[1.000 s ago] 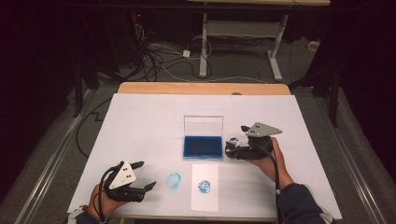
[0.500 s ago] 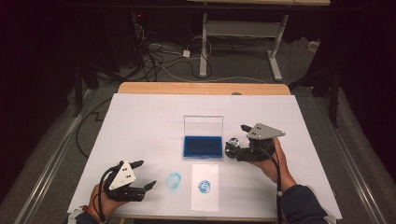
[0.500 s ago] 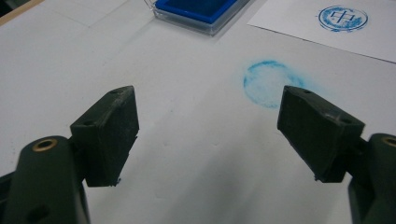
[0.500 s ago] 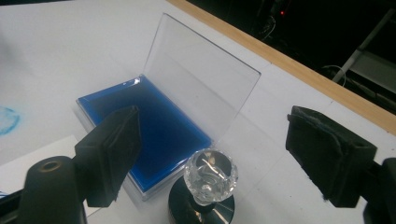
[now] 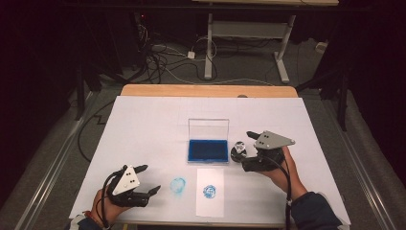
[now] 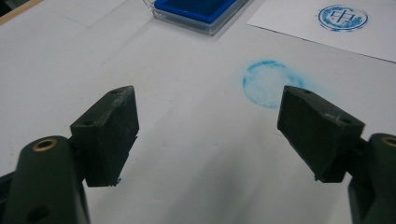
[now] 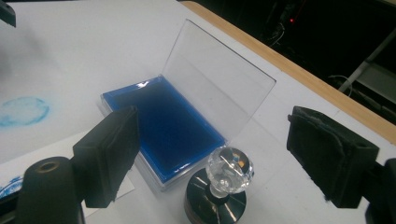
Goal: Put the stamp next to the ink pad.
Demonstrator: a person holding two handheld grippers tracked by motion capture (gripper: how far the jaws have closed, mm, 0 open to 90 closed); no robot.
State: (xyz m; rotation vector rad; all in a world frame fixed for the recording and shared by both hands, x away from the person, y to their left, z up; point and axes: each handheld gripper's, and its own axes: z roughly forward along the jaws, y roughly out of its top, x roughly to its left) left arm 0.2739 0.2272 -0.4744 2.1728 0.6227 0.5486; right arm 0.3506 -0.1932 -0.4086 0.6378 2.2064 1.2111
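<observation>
- My right gripper point(image 5: 245, 149) hangs just to the right of the stamp point(image 5: 238, 150), jaws spread wide with nothing between the pads; in the right gripper view point(image 7: 212, 156) the stamp sits low between the two jaws but clear of both.
- The stamp stands upright on the counter point(image 5: 143, 120), a dark round base topped by a clear faceted knob point(image 7: 229, 169), just beside the right end of the ink pad case.
- The ink pad case point(image 5: 208, 149) lies mid-counter, its blue pad facing up and its clear lid point(image 7: 219, 77) standing open along the far edge.
- Nearer me than the case lies a white sheet of paper point(image 5: 210, 206) bearing one round blue print point(image 5: 209, 191).
- Left of the sheet, a paler blue round smudge point(image 5: 178, 185) sits directly on the counter cover; the left gripper view shows it point(image 6: 266, 84) just ahead of the jaws, towards the right-hand one.
- My left gripper point(image 5: 147, 179) rests low at the near left of the counter, pointing towards that smudge, jaws wide apart and empty point(image 6: 208, 135).
- The two grippers are well apart, with the sheet and smudge between them.
</observation>
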